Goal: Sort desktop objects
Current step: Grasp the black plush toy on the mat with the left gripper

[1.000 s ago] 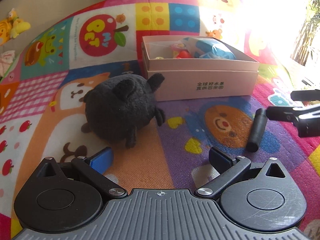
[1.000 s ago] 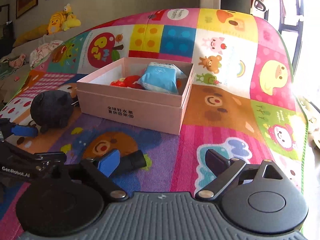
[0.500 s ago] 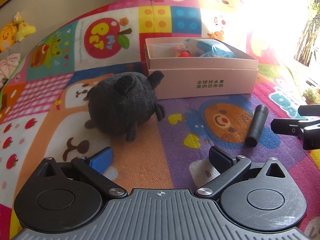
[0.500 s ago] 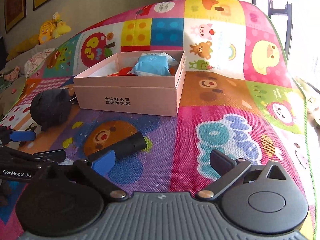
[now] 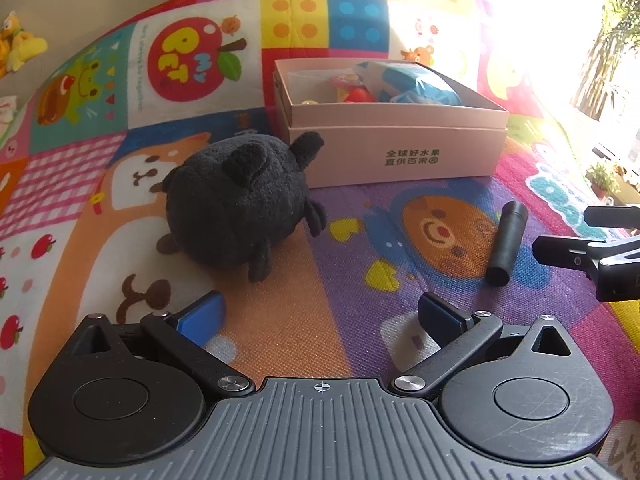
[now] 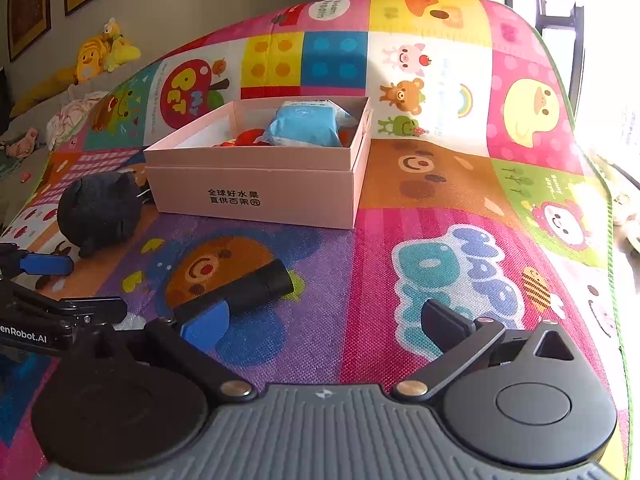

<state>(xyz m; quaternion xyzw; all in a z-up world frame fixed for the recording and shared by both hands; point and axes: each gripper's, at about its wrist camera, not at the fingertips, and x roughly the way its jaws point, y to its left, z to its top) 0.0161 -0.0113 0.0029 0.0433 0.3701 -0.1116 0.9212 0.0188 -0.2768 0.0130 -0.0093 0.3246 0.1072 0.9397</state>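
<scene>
A black cylinder lies on the play mat just ahead of my right gripper's blue left pad, and nothing sits between the pads. My right gripper is open wide. A black plush toy rests on the mat ahead and to the left of my left gripper, which is open and empty. Behind both stands a pink box holding a blue packet and red items. The left wrist view also has the cylinder, with the right gripper's fingers just to its right and apart from it.
The colourful cartoon play mat covers the whole surface and drops off at its right edge. Yellow plush toys lie on a grey seat at the far left. Bright window glare fills the right side.
My right gripper's jaws have widened and drawn back from the black cylinder, which stays lying on the mat. The left gripper has barely shifted.
</scene>
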